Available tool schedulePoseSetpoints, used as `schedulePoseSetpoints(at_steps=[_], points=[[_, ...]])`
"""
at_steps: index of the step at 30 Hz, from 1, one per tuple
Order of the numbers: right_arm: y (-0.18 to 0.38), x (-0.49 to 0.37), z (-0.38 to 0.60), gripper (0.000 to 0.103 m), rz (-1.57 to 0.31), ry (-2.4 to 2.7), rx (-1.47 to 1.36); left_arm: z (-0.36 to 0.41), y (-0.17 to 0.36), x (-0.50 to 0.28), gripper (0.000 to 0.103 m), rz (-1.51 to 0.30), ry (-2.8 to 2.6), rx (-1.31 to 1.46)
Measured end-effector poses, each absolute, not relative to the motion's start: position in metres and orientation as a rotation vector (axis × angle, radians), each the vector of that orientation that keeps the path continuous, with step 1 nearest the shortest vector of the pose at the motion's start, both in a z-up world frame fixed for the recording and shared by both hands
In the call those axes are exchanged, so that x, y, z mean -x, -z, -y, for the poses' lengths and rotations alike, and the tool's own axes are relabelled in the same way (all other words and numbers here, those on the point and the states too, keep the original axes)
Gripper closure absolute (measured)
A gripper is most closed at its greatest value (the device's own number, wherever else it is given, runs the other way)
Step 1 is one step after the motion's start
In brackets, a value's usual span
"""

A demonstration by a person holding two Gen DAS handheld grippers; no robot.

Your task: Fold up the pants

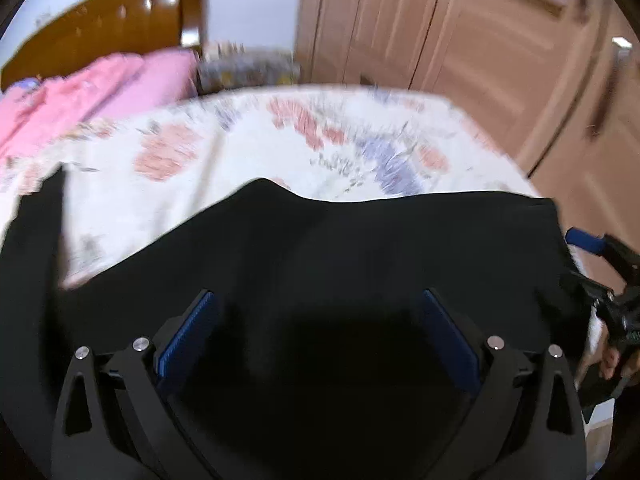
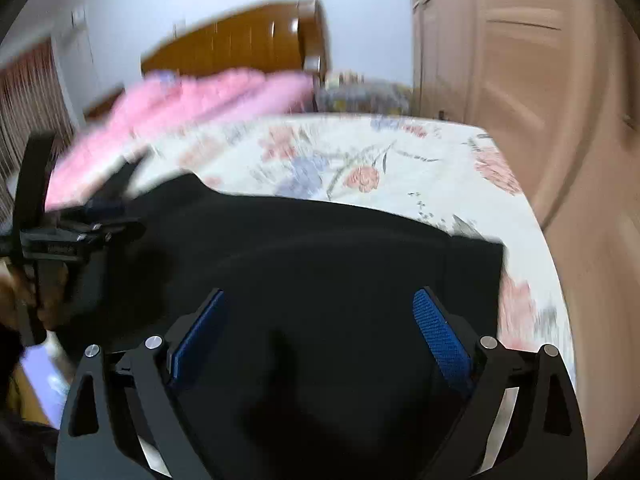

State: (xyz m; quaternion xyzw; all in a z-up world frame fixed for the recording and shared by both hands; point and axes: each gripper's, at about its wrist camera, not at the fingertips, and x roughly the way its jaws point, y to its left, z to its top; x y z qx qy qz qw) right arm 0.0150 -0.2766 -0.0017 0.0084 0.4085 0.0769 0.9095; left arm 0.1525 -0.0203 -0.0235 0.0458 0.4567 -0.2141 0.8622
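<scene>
While my left tongs [image 1: 318,332] and right tongs [image 2: 320,332] both gaped wide, gripping nothing, the black pants [image 1: 320,248] lay smooth and matte across the near edge of the bed [image 1: 280,140]. Its floral sheet was cream with pink and lilac blooms. Beyond lay a fluffy pink blanket [image 2: 192,100], a glossy wooden headboard [image 1: 120,24] and panelled wardrobe doors [image 1: 460,32].

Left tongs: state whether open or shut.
Open. The left tongs have blue pads spread wide over the black pants, gripping nothing.
</scene>
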Motion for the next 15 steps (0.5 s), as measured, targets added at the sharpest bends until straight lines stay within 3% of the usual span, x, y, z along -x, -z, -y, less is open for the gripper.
schedulePoseSetpoints(at_steps=[3,8,15], points=[[0.031,-0.054,0.292,0.011,-0.982,-0.095,-0.022,0.026,0.052,-0.181,0.001,-1.009,0.366,-0.141],[0.038,-0.047,0.299,0.010,-0.948,-0.102,-0.064,0.025,0.057,-0.173,0.001,-0.949,0.354,-0.186],[0.006,-0.038,0.273,0.010,-0.856,-0.071,-0.090,-0.021,0.011,-0.148,0.002,-0.829,0.248,-0.214]])
